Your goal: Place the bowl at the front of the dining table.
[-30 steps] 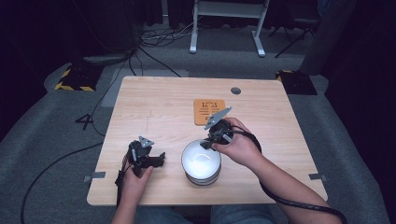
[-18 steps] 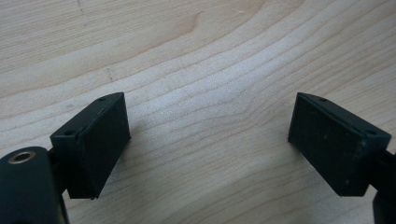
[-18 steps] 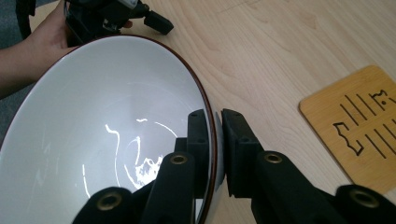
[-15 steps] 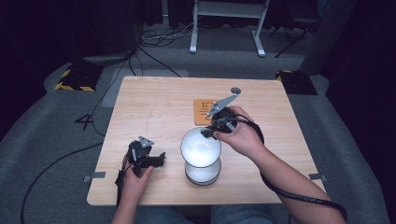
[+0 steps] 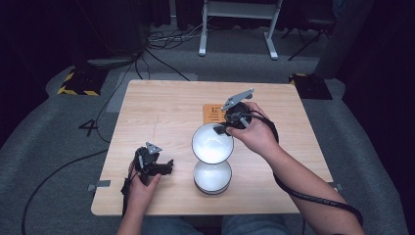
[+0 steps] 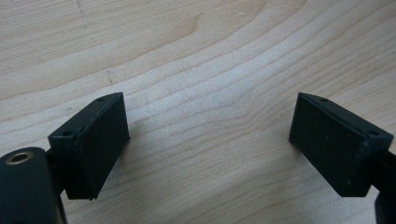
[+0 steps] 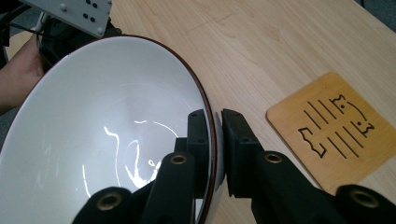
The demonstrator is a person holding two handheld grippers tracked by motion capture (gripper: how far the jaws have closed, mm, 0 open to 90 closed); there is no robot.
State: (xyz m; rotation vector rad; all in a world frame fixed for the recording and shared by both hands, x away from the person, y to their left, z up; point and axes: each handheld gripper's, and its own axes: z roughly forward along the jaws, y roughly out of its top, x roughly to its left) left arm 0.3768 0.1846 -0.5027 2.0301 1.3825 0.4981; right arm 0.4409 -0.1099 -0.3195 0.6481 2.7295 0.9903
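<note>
A white bowl [image 5: 212,143] with a dark rim hangs tilted above the table, with my right gripper [image 5: 221,129] shut on its far right rim. In the right gripper view the two jaws pinch the bowl's [image 7: 107,121] wall, one inside and one outside, at the gripper's tip [image 7: 217,126]. Below it near the front edge sits a stack of white bowls [image 5: 212,177]. My left gripper [image 5: 164,166] lies low at the front left, open, with bare wood between its jaws [image 6: 210,135].
An orange wooden coaster [image 5: 214,113] with a cut-out pattern lies just behind the lifted bowl, also seen as the coaster [image 7: 329,128] at the right. The wooden table [image 5: 161,107] is bare at the back left. Cables trail off the front edge.
My right gripper has lifted the top bowl off the stack, up and away from the front edge. The left gripper has stayed put.
</note>
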